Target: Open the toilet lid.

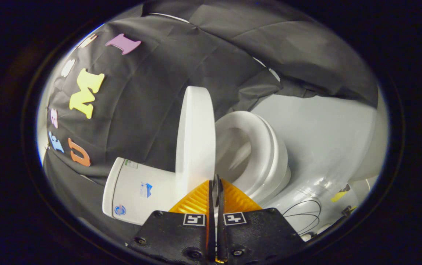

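White plastic lid (195, 136) nearly upright off seat (258, 154), beside tank (137, 191). Gripper (216, 184) fingers together, empty, at lid's edge; nudge gently tankward.

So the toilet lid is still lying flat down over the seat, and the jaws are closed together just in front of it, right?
Not quite. In the gripper view the toilet lid is already raised, standing away from the seat, whose ring and bowl opening are exposed. The rest holds: the gripper has its jaws closed together just in front of the lid's edge.

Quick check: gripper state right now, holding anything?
Gripper: shut, fingers pressed together with nothing between them, tips just short of the raised toilet lid; whether they touch its edge cannot be told.
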{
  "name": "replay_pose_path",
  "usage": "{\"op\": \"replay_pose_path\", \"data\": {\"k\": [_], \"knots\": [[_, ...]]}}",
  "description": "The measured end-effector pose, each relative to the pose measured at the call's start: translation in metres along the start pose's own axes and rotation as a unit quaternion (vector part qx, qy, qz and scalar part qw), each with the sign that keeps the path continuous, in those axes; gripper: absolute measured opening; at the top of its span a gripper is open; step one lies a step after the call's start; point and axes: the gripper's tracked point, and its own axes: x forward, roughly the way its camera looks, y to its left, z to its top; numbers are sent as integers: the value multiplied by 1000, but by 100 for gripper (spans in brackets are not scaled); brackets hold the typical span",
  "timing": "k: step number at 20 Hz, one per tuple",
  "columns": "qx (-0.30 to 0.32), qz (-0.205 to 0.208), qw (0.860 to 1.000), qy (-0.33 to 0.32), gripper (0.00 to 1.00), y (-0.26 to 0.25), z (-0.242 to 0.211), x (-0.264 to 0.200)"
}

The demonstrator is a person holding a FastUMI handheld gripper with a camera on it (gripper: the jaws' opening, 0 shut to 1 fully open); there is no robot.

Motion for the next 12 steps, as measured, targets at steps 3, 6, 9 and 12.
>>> {"op": "replay_pose_path", "data": {"k": [3, 6, 9, 12], "knots": [[-28, -2, 1000, -9, 5, 15, 2, -8], [-41, 3, 999, -12, 5, 32, 2, -12], [-63, -8, 998, -19, 5, 38, 2, -15], [-73, -9, 997, -23, 5, 50, 1, -20]]}}
